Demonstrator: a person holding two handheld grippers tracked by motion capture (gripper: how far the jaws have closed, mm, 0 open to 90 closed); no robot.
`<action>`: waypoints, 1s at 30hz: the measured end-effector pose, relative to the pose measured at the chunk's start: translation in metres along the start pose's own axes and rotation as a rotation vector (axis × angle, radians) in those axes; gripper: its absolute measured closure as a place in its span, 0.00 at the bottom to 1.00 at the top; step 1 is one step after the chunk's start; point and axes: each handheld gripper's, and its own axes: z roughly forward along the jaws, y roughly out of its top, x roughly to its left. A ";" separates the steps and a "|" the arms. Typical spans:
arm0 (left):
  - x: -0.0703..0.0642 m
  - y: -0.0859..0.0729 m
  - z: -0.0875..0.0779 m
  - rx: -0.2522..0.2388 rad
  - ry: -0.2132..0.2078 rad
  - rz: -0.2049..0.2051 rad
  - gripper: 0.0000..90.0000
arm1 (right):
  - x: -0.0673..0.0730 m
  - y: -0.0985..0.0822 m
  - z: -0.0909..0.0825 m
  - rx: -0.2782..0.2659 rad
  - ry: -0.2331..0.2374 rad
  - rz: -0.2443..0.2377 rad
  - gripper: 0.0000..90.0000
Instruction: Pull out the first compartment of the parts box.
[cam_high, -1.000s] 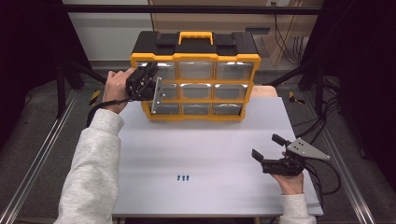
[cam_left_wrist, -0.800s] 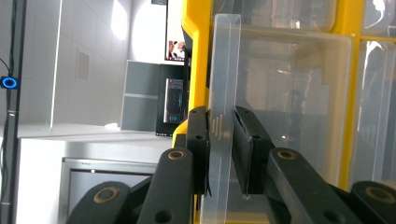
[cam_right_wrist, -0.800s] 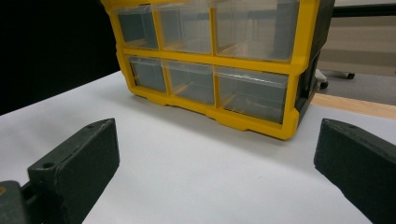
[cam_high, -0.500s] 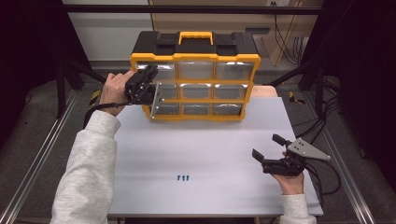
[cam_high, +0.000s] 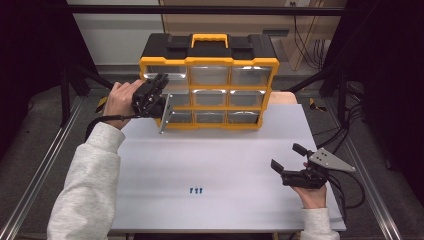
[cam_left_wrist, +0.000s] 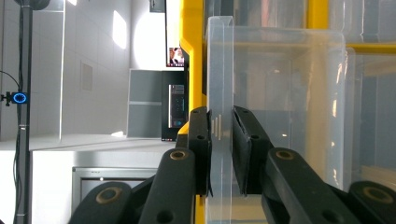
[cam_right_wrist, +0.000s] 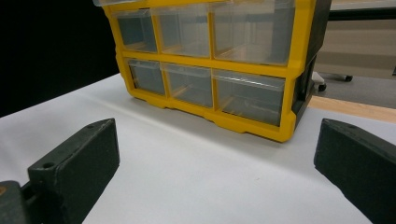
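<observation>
Left tongs: at about ten o'clock on the table, jaws narrowed onto the clear front lip of a drawer; in the left gripper view the pads press on that clear wall from both sides.
Right tongs: at about four o'clock, jaws spread wide with nothing between them, hovering just over the tabletop.
Drawer: left column of the yellow-and-black parts cabinet, drawn partly out toward the left hand.
Cabinet: upright at twelve o'clock on the white table, three rows of clear drawers, yellow handle on top.
Small blue pieces: at six o'clock, near the front edge, well apart from both tongs.
Right hand: at five o'clock, gripping the tool from below.
</observation>
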 end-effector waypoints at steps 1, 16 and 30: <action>0.000 0.000 -0.001 -0.004 0.005 0.007 0.87 | 0.000 0.000 0.000 -0.001 0.001 -0.003 0.01; 0.000 0.002 -0.018 -0.014 0.000 0.013 0.87 | 0.000 0.000 0.000 0.002 -0.002 0.001 0.01; -0.001 0.004 -0.031 -0.015 0.003 0.021 0.87 | 0.000 0.000 0.000 -0.001 0.003 -0.006 0.01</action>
